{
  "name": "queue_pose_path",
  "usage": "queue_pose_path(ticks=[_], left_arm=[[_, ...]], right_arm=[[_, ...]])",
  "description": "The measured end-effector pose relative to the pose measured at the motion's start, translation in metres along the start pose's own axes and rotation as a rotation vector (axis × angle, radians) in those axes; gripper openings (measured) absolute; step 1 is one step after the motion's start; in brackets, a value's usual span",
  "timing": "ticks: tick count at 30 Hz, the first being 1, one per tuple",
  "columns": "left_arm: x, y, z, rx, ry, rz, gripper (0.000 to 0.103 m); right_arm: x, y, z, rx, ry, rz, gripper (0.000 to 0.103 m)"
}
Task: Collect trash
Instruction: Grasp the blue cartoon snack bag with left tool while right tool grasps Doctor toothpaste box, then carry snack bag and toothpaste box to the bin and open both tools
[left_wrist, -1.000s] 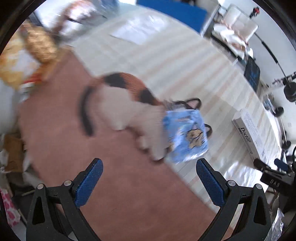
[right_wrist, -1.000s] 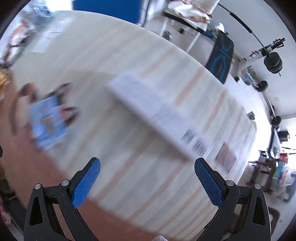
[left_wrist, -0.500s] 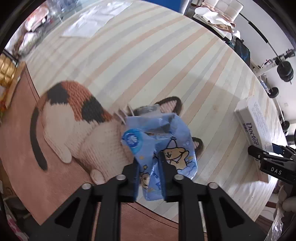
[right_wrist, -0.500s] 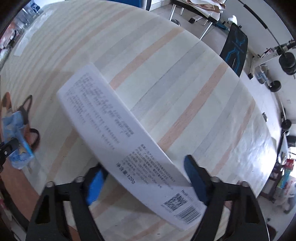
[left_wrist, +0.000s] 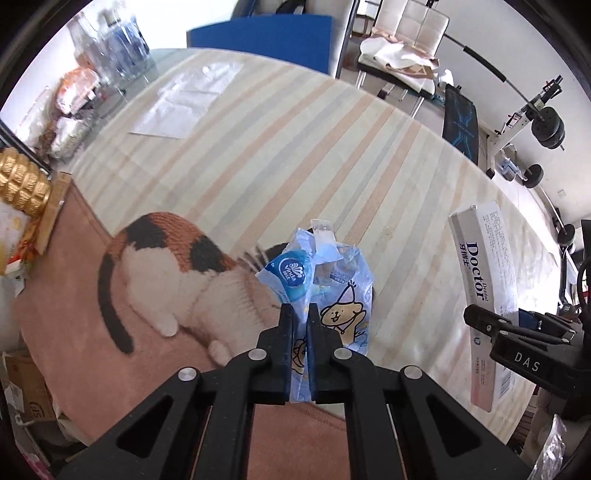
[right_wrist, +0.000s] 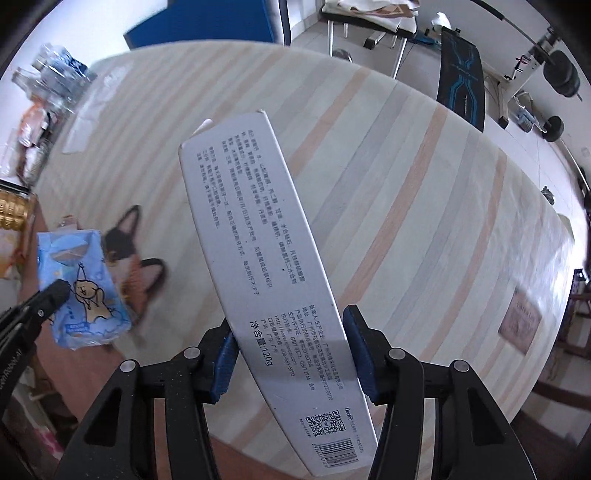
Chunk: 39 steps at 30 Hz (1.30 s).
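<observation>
Left wrist view: left tongs (left_wrist: 300, 332) pinched tight on the blue tissue wrapper (left_wrist: 325, 284) — lifted at frame centre, above the striped surface (left_wrist: 258, 147).
Right wrist view: right tongs (right_wrist: 291, 354) clamp the toothpaste box (right_wrist: 266, 258) near its lower end — long axis slanting toward upper left.
Relation: both pieces are off the surface, wrapper left of box; no bin visible.

one blue tissue wrapper (left_wrist: 325, 291), one toothpaste box (right_wrist: 273, 266), one cat-print mat (left_wrist: 170, 280), one clear plastic sheet (left_wrist: 188, 99), two grippers, left gripper (left_wrist: 300, 332), right gripper (right_wrist: 291, 354)
</observation>
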<state>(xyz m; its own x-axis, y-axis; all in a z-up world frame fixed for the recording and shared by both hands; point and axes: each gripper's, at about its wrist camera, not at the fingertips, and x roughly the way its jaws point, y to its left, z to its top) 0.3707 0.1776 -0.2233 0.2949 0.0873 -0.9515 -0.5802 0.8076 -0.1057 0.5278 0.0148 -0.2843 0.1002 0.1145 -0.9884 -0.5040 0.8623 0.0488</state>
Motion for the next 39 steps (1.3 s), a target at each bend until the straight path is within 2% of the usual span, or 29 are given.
queue_pose_path(ticks=[5, 13, 18, 26, 30, 33, 36, 39], left_arm=[[-0.026, 0.019, -0.015, -0.018, -0.041, 0.002, 0.004], [-0.092, 0.068, -0.085, -0.056, -0.118, 0.008, 0.004], [-0.14, 0.11, -0.149, -0.116, -0.171, 0.017, 0.004], [-0.201, 0.186, -0.286, -0.227, -0.222, 0.038, 0.004], [-0.207, 0.22, -0.354, -0.3, -0.2, 0.032, 0.004], [-0.195, 0.244, -0.401, -0.354, -0.153, 0.033, 0.004], [-0.163, 0.267, -0.442, -0.423, -0.071, 0.033, 0.004], [-0.113, 0.291, -0.48, -0.494, 0.033, 0.033, 0.004]], right_arm=[[-0.028, 0.02, -0.032, 0.02, -0.066, 0.046, 0.056], [-0.074, 0.068, -0.101, 0.006, -0.129, 0.136, 0.056], [-0.098, 0.113, -0.171, -0.041, -0.142, 0.191, 0.056], [-0.127, 0.195, -0.311, -0.167, -0.123, 0.257, 0.056], [-0.118, 0.231, -0.384, -0.218, -0.076, 0.264, 0.056], [-0.094, 0.253, -0.428, -0.257, -0.013, 0.258, 0.056], [-0.047, 0.271, -0.47, -0.284, 0.09, 0.236, 0.055], [0.01, 0.283, -0.497, -0.295, 0.196, 0.2, 0.055]])
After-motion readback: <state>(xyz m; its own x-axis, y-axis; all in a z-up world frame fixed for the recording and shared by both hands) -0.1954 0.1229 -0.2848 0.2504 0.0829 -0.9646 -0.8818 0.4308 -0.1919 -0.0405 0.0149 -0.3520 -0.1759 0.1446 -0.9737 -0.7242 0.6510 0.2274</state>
